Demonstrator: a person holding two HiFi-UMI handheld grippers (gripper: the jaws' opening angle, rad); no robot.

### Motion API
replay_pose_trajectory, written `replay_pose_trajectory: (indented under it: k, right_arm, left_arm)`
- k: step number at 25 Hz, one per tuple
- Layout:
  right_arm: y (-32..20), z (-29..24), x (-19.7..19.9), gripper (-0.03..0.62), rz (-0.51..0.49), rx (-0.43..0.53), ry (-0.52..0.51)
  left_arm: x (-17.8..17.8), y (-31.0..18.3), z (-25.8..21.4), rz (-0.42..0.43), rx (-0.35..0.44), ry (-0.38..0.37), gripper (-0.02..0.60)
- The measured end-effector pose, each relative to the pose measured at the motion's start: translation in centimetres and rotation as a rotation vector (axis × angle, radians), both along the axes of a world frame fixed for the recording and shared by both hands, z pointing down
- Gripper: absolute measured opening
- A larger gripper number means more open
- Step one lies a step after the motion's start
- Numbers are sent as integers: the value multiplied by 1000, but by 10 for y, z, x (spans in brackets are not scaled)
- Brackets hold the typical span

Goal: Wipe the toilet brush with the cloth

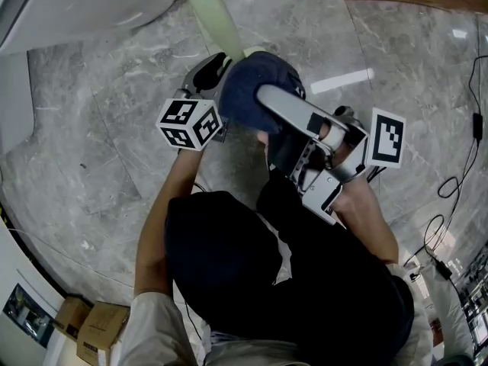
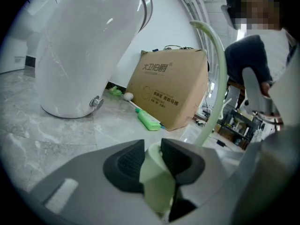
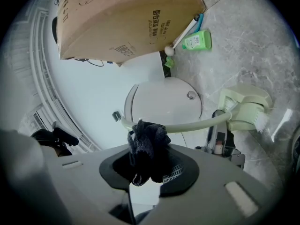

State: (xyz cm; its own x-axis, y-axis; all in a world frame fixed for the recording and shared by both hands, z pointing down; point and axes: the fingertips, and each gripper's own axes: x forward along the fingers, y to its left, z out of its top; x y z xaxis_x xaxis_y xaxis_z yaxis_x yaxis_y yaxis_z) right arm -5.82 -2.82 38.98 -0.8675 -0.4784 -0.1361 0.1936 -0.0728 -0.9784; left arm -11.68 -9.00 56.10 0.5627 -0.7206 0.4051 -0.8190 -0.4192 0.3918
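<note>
The cloth [image 1: 244, 82] hides part of the toilet brush handle [image 1: 213, 14].

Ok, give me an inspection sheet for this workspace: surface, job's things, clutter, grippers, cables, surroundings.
Surface: grey marble floor.
Job's things: pale green toilet brush; dark blue cloth against its handle.
Clutter: green bottle beside a cardboard box.
Grippers: left gripper shut on the brush handle; right gripper shut on the cloth.
Cables: black cables on the floor at the right.
Surroundings: white toilet; small cartons.
</note>
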Motion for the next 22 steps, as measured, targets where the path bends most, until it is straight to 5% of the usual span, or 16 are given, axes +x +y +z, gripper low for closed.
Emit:
replay_pose_trajectory:
  k: [22]
  right_arm:
    - [-24,-35,-4,95,-9,74,-25]
  left_arm:
    - [-2,1,0,5,-7,-2,0]
